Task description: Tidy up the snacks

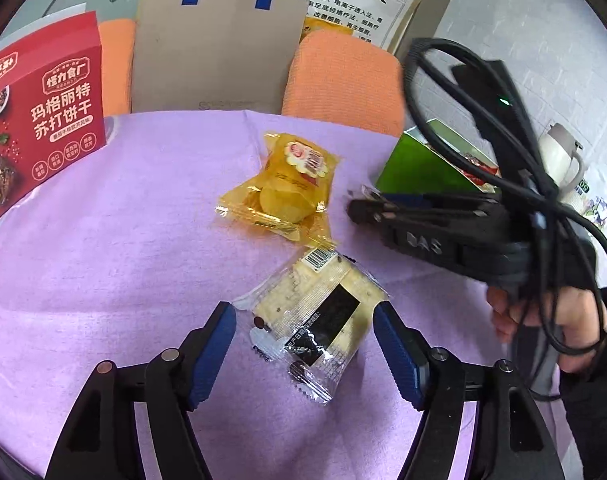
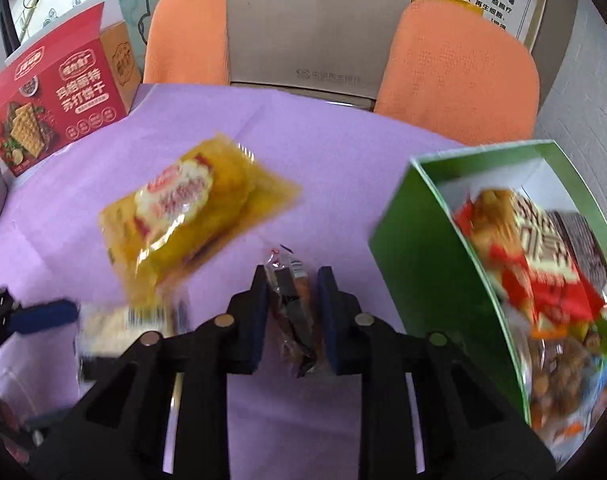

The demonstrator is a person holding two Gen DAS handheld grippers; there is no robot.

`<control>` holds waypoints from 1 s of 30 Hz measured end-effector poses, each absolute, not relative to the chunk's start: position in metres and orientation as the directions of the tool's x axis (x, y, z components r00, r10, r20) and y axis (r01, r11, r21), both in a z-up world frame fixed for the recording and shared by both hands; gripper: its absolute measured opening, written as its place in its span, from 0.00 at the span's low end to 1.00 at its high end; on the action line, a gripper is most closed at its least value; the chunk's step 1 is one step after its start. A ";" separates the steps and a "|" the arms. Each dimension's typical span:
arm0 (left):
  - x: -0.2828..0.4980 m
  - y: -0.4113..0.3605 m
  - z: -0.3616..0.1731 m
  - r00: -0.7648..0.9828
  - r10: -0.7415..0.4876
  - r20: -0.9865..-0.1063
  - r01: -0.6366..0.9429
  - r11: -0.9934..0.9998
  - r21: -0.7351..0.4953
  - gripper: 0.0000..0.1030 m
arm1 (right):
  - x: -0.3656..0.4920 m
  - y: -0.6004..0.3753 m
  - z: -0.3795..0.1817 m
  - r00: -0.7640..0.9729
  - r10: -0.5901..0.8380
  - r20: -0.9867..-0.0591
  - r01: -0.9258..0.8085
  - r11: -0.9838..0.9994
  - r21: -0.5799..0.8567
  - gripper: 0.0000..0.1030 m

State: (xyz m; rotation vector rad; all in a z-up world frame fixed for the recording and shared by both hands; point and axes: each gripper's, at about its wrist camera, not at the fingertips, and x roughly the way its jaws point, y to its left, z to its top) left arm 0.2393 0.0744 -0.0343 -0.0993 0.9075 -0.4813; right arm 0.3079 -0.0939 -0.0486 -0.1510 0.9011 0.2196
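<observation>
Two black plastic two-finger grippers are seen. The left gripper is fitted with ribbed blue pads on black linkage arms, joined by round silver pins. The right gripper is built alike; raised lettering is moulded on its body, and black cables are looped around it. A black sleeve is worn.

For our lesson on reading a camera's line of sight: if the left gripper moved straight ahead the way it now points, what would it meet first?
The left gripper is open, with the clear cracker packet lying between its fingers, so it meets that first. Beyond lies the yellow snack packet, though depth is hard to judge.
</observation>
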 end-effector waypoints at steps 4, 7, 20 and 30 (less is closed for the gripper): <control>0.236 0.063 -0.034 0.493 -0.457 -0.740 0.422 0.870 -0.255 0.73 | 0.267 -0.112 -0.049 0.584 0.152 -0.797 -0.257 0.966 -0.004 0.24; 0.228 0.052 -0.030 0.445 -0.506 -0.739 0.500 0.825 -0.264 0.73 | 0.222 -0.131 -0.046 0.574 0.206 -0.793 -0.257 0.964 0.064 0.23; 0.257 0.024 -0.022 0.487 -0.403 -0.775 0.507 0.853 -0.125 0.78 | 0.114 -0.198 -0.048 0.641 0.216 -0.737 -0.112 0.976 0.188 0.23; 0.246 -0.006 -0.039 0.468 -0.303 -0.830 0.523 0.852 -0.016 0.70 | 0.103 -0.215 -0.047 0.657 0.192 -0.729 -0.079 0.979 0.187 0.25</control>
